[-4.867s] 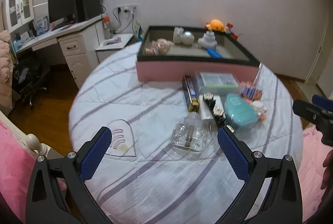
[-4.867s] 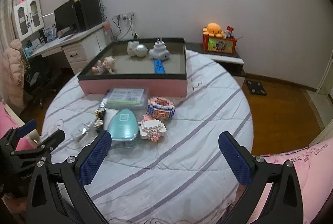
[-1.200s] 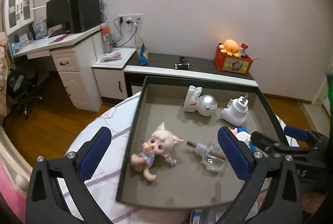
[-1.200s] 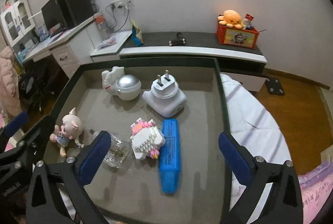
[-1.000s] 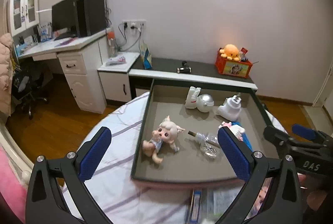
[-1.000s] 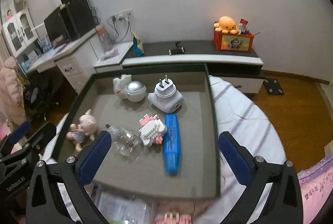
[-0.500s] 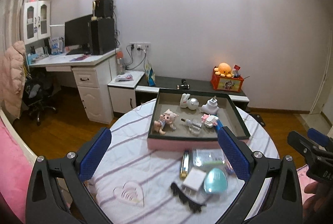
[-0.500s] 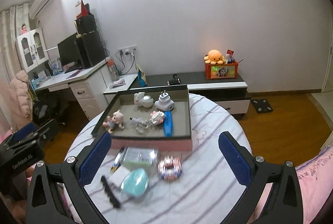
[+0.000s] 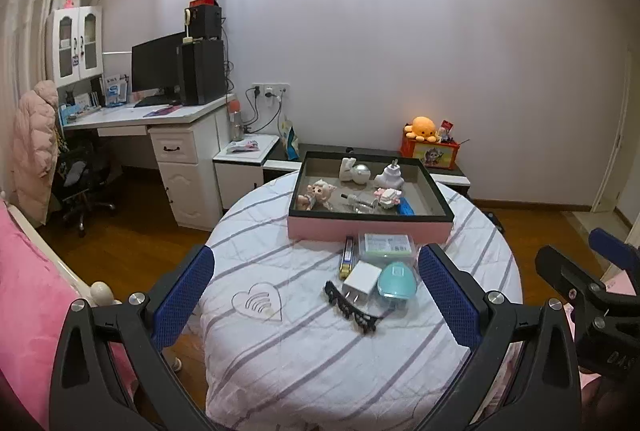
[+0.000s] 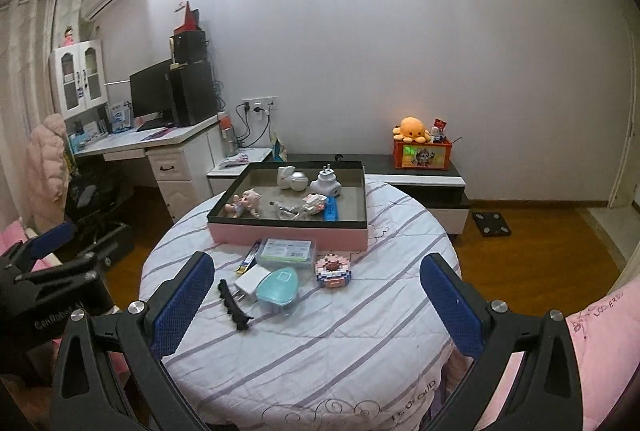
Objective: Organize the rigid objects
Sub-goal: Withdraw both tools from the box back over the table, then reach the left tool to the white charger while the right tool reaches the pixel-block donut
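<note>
Currently both the left claw (image 9: 316, 289) and right claw (image 10: 318, 289) hang wide and empty above the round desk (image 10: 360, 343), between pickups, so the next move calls for reaching down to the teal case (image 10: 278, 287) or block toy (image 10: 334, 270) lying before the pink tray (image 10: 292, 233).

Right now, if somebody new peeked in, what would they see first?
Probably the shallow pink-sided tray at the far side of the round striped table, with a little pig-eared doll and other toys inside. Then the teal egg-shaped case in the clutter before it, and the orange octopus plush by the wall.
</note>
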Demonstrator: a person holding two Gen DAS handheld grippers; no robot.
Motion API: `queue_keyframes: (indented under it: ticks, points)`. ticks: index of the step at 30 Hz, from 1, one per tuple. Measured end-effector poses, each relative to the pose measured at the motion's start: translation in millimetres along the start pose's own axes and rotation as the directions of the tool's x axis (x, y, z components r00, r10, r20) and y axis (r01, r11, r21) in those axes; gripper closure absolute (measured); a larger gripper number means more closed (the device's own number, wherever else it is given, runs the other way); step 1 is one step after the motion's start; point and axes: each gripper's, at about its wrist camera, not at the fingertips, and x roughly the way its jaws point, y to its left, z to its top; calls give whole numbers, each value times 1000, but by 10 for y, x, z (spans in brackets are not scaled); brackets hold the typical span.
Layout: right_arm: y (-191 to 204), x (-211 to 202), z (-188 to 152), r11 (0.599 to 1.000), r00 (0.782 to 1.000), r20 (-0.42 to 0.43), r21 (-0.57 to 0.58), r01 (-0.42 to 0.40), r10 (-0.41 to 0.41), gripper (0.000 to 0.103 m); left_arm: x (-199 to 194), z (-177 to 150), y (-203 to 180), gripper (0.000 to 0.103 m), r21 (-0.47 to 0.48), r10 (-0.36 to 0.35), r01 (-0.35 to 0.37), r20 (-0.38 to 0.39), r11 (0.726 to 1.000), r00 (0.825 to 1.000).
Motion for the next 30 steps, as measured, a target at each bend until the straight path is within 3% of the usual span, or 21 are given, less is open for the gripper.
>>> queue_keyframes:
  ticks: [19,30]
  points:
    - [-30,-91,-115,1000,1000,-11,7,2,-1,0,-92,-122,26,0,-5,8,-8,-13,1000,1000]
    - [-104,238,-168,1000,996,-86,9,27,-26,0,355,-284,-9,0,3,-21,22,-119,1000,993]
